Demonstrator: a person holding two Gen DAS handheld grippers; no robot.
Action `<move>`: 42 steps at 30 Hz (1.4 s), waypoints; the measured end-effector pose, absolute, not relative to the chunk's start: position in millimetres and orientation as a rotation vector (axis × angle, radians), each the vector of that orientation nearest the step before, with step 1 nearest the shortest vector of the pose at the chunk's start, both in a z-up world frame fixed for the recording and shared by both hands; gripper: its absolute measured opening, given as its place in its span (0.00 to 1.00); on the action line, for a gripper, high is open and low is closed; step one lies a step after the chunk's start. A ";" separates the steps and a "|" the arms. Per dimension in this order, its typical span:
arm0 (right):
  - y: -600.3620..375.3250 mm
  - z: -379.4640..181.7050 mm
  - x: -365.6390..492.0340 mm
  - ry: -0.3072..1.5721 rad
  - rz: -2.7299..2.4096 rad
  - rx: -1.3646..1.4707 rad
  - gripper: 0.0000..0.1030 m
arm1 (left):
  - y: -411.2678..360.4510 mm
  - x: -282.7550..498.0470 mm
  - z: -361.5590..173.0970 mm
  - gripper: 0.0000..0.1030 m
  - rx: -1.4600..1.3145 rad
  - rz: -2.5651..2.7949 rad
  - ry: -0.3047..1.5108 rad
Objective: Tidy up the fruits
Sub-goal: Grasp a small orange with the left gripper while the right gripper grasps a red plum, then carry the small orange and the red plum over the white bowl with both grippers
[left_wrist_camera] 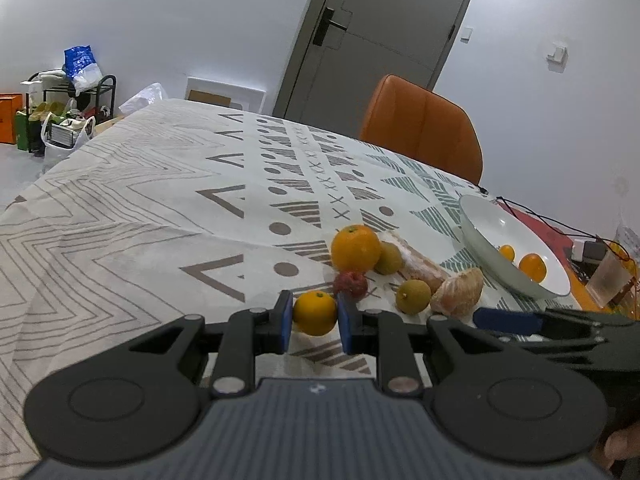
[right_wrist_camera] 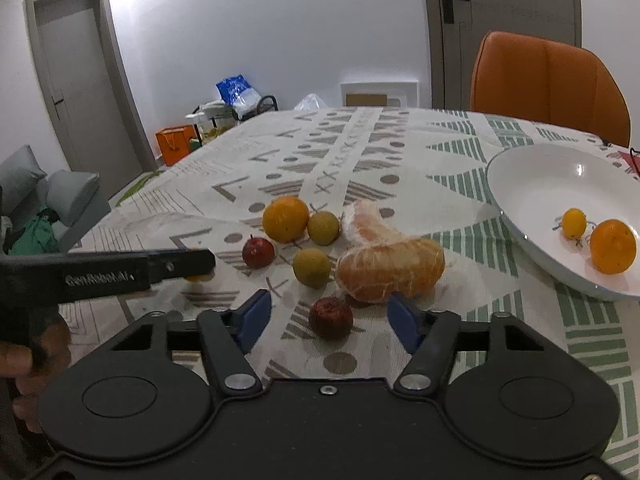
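My left gripper [left_wrist_camera: 315,322] is shut on a small orange [left_wrist_camera: 315,312] at the table cloth. Beyond it lie a red fruit [left_wrist_camera: 351,285], a big orange [left_wrist_camera: 355,248], two green-yellow fruits [left_wrist_camera: 413,296] and peeled orange pieces [left_wrist_camera: 458,291]. My right gripper [right_wrist_camera: 329,318] is open, low over the table, with a dark red fruit [right_wrist_camera: 330,317] between its fingers, not touching them. Peeled orange pieces [right_wrist_camera: 390,270] lie just beyond. The white bowl [right_wrist_camera: 532,176] at right holds two small oranges [right_wrist_camera: 612,246]. The left gripper shows in the right wrist view [right_wrist_camera: 180,266], hiding its orange.
An orange chair [right_wrist_camera: 548,80] stands behind the table's far edge. A plastic cup [left_wrist_camera: 610,276] and cables lie right of the bowl [left_wrist_camera: 492,236]. The patterned cloth [left_wrist_camera: 160,200] stretches left. Doors, bags and a shoe rack are in the background.
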State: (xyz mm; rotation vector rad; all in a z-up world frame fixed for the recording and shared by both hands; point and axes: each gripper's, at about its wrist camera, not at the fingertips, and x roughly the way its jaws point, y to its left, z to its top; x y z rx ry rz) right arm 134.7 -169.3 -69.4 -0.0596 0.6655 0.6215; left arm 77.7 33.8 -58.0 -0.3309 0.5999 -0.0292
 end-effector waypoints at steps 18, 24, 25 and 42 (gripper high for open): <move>-184.4 -65.2 135.6 0.652 0.644 -0.029 0.22 | 26.3 79.5 -44.7 0.21 -0.310 -0.033 0.581; -200.9 -59.7 137.6 0.632 0.611 -0.003 0.22 | 13.8 82.4 -35.6 0.21 -0.289 -0.055 0.579; -203.7 -59.0 138.3 0.630 0.606 0.003 0.22 | 11.0 82.5 -33.3 0.21 -0.282 -0.060 0.576; -255.4 -45.0 145.5 0.547 0.500 0.088 0.22 | -26.1 97.6 -10.8 0.21 -0.217 -0.129 0.550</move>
